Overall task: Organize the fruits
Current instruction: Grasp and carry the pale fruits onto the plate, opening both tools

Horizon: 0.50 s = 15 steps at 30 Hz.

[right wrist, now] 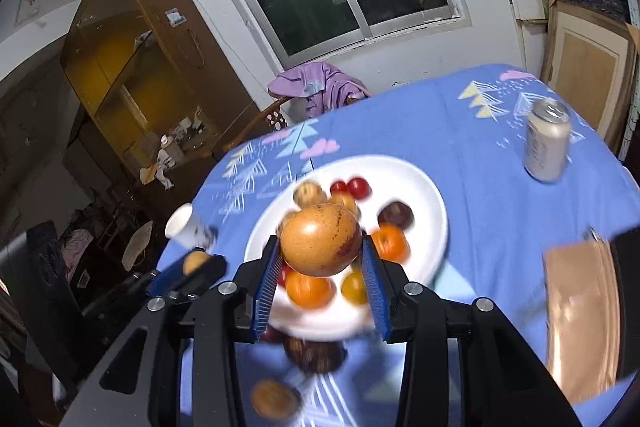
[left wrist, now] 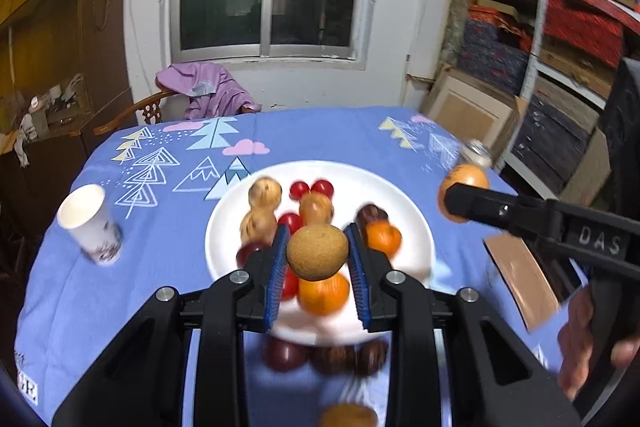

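Observation:
My left gripper (left wrist: pixel 317 251) is shut on a round brown fruit (left wrist: pixel 317 251) and holds it above the white plate (left wrist: pixel 412 223). My right gripper (right wrist: pixel 319 247) is shut on a large orange-brown fruit (right wrist: pixel 319 245) above the same plate (right wrist: pixel 420 195). The right gripper also shows in the left wrist view (left wrist: pixel 460 201) with its fruit (left wrist: pixel 466 183), right of the plate. The plate holds small potatoes-like brown fruits (left wrist: pixel 264 193), red tomatoes (left wrist: pixel 311 189), oranges (left wrist: pixel 323 293) and a dark fruit (left wrist: pixel 372 215). Dark fruits (left wrist: pixel 286 353) lie on the cloth before the plate.
A paper cup (left wrist: pixel 90 223) stands left of the plate. A drinks can (right wrist: pixel 546 141) stands at the back right. A copper-coloured pouch (right wrist: pixel 582 315) lies at the right. A brown fruit (right wrist: pixel 274 399) lies near the front edge. A chair with a purple garment (left wrist: pixel 212 91) is behind the table.

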Each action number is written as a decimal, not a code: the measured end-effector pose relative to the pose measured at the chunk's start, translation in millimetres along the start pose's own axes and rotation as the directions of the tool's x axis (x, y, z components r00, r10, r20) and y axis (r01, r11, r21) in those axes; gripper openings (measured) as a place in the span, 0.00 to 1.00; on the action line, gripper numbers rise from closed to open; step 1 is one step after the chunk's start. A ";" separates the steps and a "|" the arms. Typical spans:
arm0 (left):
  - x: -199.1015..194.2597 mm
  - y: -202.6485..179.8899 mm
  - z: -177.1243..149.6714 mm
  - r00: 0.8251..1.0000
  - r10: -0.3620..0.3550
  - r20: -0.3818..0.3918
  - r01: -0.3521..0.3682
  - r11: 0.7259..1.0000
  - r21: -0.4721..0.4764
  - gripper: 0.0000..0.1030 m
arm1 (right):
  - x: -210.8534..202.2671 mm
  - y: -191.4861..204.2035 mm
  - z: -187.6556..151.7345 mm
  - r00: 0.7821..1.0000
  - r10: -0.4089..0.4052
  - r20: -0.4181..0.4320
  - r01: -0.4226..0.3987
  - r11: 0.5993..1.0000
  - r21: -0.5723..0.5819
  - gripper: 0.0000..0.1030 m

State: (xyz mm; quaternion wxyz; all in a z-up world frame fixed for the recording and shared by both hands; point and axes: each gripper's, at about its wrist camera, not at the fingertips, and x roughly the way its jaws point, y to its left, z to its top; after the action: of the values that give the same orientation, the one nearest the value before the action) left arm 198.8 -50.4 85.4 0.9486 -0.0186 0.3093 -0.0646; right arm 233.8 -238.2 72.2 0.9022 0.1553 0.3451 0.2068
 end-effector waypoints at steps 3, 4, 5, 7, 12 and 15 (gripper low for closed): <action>38.7 -5.4 13.6 0.999 0.019 -0.041 -0.018 1.000 0.007 0.27 | 32.6 -9.4 17.3 1.000 -0.008 -0.026 0.009 0.999 0.037 0.40; 47.5 -8.3 14.3 0.999 0.021 -0.050 -0.020 1.000 0.013 0.27 | 46.6 -14.8 23.0 0.999 -0.023 -0.036 0.024 0.999 0.048 0.40; 58.1 -10.4 13.8 0.998 0.023 -0.062 -0.022 1.000 0.020 0.27 | 57.5 -18.6 26.7 0.998 -0.041 -0.044 0.043 0.998 0.052 0.40; 79.3 -14.4 9.9 0.996 0.021 -0.091 -0.017 0.999 0.038 0.27 | 76.8 -26.9 32.3 0.995 -0.071 -0.064 0.074 0.995 0.059 0.40; 121.1 -18.2 0.1 0.988 0.023 -0.153 -0.012 0.998 0.069 0.27 | 126.5 -49.5 31.3 0.986 -0.098 -0.137 0.109 0.992 0.071 0.40; 134.6 -9.1 -0.7 0.978 -0.034 -0.204 0.039 0.999 0.022 0.27 | 141.0 -52.5 28.6 0.979 -0.116 -0.166 0.125 0.991 0.047 0.40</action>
State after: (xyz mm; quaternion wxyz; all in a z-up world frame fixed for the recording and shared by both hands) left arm 305.0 -77.4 6.8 0.9108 -0.0052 0.4035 -0.0874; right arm 362.8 -219.9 -8.3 0.8771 0.1427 0.4321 0.1538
